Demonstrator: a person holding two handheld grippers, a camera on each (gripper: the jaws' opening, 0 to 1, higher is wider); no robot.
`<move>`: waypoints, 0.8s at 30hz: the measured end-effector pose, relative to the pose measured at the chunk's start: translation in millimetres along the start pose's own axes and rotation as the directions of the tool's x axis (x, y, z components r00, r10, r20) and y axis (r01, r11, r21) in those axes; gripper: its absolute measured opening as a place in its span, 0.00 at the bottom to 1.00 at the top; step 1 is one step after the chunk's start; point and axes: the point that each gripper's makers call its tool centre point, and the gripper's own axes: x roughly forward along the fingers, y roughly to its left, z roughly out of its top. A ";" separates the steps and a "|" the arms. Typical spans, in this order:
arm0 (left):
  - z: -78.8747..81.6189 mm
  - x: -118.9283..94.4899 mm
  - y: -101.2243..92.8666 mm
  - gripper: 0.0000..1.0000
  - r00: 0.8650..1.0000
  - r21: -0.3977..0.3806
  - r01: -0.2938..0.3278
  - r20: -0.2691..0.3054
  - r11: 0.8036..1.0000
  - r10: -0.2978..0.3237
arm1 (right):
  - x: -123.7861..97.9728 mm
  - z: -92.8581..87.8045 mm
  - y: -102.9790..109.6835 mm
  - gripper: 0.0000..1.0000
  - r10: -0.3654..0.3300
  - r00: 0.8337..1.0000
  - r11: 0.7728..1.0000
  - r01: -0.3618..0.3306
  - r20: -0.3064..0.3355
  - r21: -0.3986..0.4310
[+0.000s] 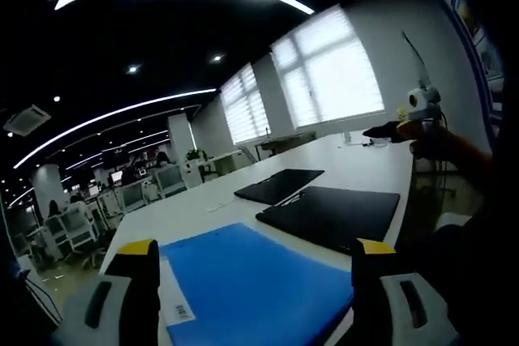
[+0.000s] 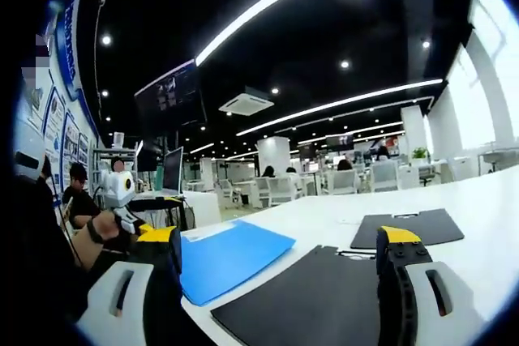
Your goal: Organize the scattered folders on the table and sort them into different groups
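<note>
While both grippers, left [image 1: 247, 281] and right [image 2: 284, 281], are hovering wide and empty, sorting is starting: blue folder [image 1: 251, 281] (beside two black folders [image 1: 332, 212]) likely needs gripping next.

The left gripper [image 1: 253, 281] rises from the bottom of the frame with its two yellow-tipped jaws spread wide apart, holding nothing, above a blue folder [image 1: 251, 285] lying at the bottom centre on a white table [image 1: 324, 164]. Beyond it, right of centre, lies a black folder [image 1: 331, 215], with a second black folder [image 1: 278, 185] just past it. Bright windows [image 1: 328, 70] fill the upper right, and office chairs [image 1: 122, 200] stand at the left.
</note>
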 end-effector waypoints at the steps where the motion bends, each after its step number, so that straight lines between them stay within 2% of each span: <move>1: 3.2 -0.9 0.9 0.99 1.000 0.001 -0.003 0.019 1.000 0.003 | -1.8 0.5 -0.8 0.98 0.000 1.000 1.000 0.000 -0.002 -0.004; 12: 4.2 -6.9 4.0 0.99 1.000 -0.006 -0.009 0.015 1.000 0.009 | -22.4 4.9 -16.8 0.98 -0.050 0.999 0.998 0.049 -0.022 -0.042; 18: 2.7 -6.7 3.9 0.99 1.000 -0.009 -0.007 -0.001 1.000 0.007 | -26.2 9.1 -23.0 0.98 -0.076 0.997 0.996 0.075 -0.018 -0.054; 24: 9.1 -2.1 2.7 0.99 1.000 -0.009 0.001 0.009 1.000 -0.001 | -28.0 5.9 -25.2 0.98 -0.090 0.995 0.993 0.087 -0.034 -0.076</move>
